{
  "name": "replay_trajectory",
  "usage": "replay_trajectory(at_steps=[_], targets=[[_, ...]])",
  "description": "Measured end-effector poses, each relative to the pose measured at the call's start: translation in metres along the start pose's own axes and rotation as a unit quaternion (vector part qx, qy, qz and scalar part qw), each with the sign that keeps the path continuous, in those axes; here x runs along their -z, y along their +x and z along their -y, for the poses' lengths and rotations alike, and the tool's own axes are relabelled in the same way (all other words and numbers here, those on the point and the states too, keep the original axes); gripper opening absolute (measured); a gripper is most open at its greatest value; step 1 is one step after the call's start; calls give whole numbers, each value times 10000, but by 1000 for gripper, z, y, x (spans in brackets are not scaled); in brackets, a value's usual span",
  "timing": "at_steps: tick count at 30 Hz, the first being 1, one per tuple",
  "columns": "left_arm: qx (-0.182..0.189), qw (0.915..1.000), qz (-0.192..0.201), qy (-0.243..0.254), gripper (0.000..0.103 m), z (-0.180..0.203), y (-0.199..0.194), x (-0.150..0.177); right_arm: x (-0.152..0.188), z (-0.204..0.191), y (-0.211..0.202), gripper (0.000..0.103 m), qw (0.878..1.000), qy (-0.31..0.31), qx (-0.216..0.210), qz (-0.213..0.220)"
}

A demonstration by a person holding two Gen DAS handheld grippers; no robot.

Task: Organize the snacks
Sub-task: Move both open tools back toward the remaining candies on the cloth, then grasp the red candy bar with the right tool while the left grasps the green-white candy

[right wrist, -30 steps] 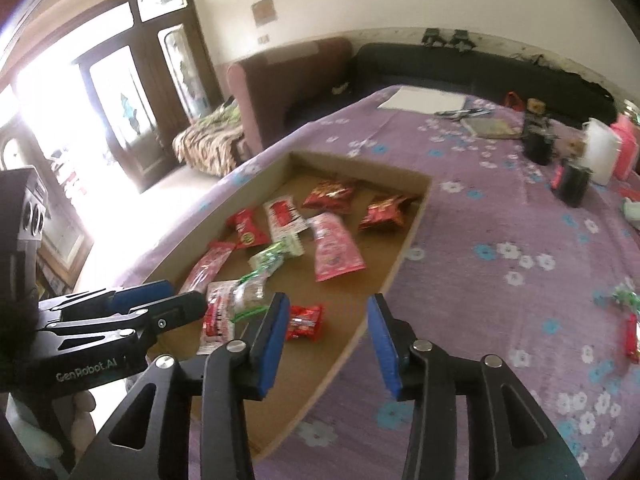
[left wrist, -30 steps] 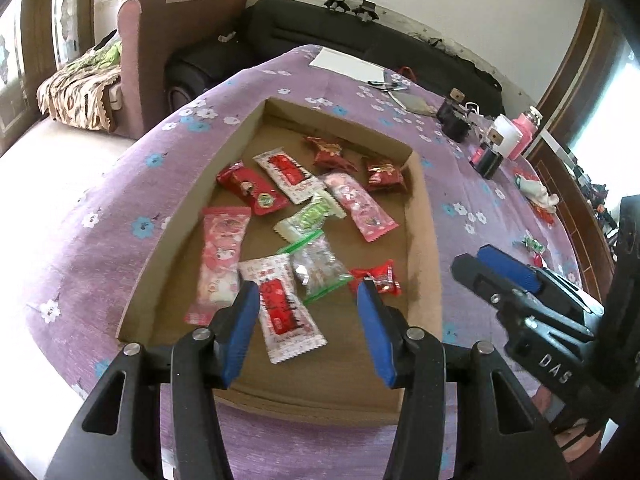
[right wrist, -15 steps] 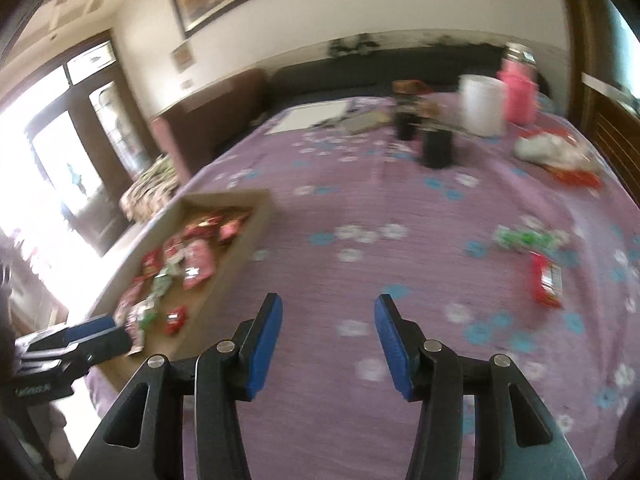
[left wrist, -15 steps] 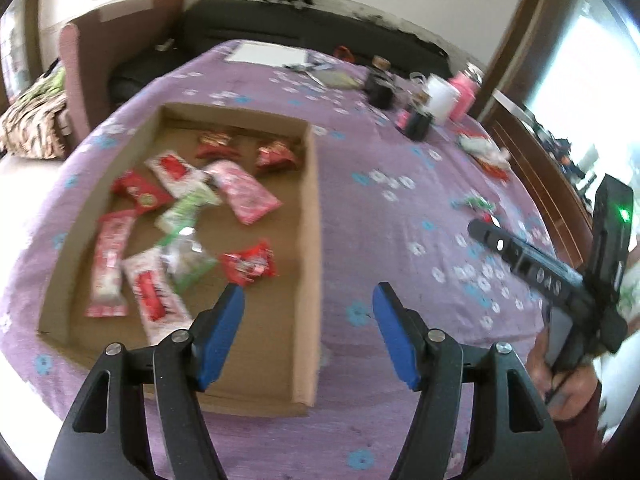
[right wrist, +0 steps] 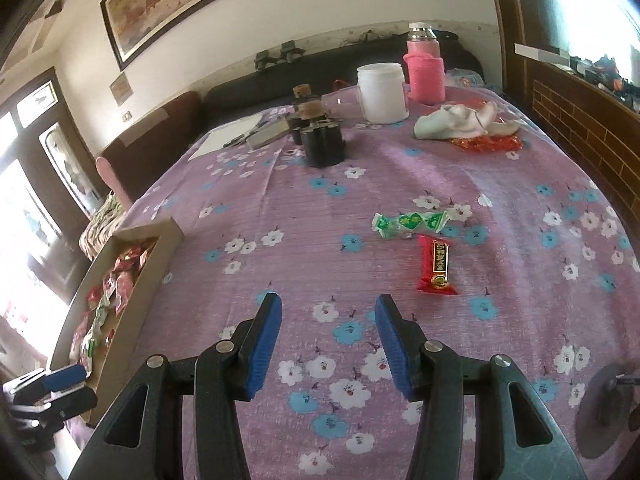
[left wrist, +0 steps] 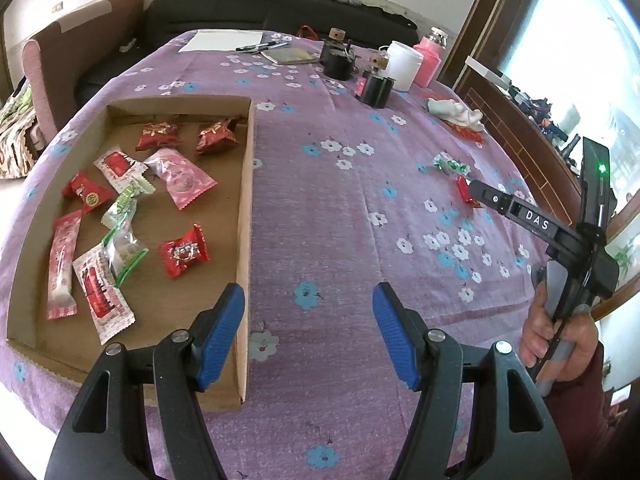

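Observation:
A shallow cardboard tray [left wrist: 245,216] on the purple flowered cloth holds several wrapped snacks, among them a red candy [left wrist: 184,251]. The tray also shows at the left of the right wrist view [right wrist: 158,254]. Two loose snacks lie on the cloth to the right: a green and white packet [right wrist: 412,222] and a red bar [right wrist: 437,266]; both show in the left wrist view, the green packet [left wrist: 451,165] and the red bar [left wrist: 464,191]. My left gripper [left wrist: 308,332] is open and empty over the tray's right wall. My right gripper [right wrist: 327,340] is open and empty, just short of the red bar.
At the far end stand a white jar [right wrist: 382,92], a pink bottle [right wrist: 425,66], black holders [right wrist: 322,142], a crumpled cloth [right wrist: 460,122], paper and pens [left wrist: 224,40]. A wooden rail [right wrist: 580,120] borders the right side. A sofa [left wrist: 280,12] lies behind.
Both grippers have swung right, away from the tray. The right gripper now faces the two loose snacks on the cloth. Both stay open and empty.

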State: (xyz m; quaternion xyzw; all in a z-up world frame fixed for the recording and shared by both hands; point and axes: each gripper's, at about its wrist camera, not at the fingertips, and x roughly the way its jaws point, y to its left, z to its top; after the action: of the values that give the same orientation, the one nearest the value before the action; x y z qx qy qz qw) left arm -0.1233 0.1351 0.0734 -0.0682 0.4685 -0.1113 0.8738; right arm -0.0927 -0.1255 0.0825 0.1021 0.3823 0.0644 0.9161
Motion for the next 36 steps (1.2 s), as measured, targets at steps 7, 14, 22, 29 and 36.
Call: replay_trajectory(at_steps=[7, 14, 22, 29, 36], targets=[[-68, 10000, -53, -16, 66, 3, 5, -11, -11, 5, 6, 53, 10000, 38, 9, 43], [-84, 9998, -163, -43, 66, 4, 15, -17, -24, 23, 12, 53, 9997, 107, 209, 46], [28, 9995, -310, -6, 66, 10, 28, -14, -43, 81, 18, 53, 9938, 1029, 400, 103], [61, 9993, -371, 17, 66, 11, 32, -13, -54, 114, 37, 53, 9884, 1415, 543, -40], [74, 9993, -343, 107, 66, 16, 32, -19, -36, 95, 69, 54, 9920, 1071, 467, -487]])
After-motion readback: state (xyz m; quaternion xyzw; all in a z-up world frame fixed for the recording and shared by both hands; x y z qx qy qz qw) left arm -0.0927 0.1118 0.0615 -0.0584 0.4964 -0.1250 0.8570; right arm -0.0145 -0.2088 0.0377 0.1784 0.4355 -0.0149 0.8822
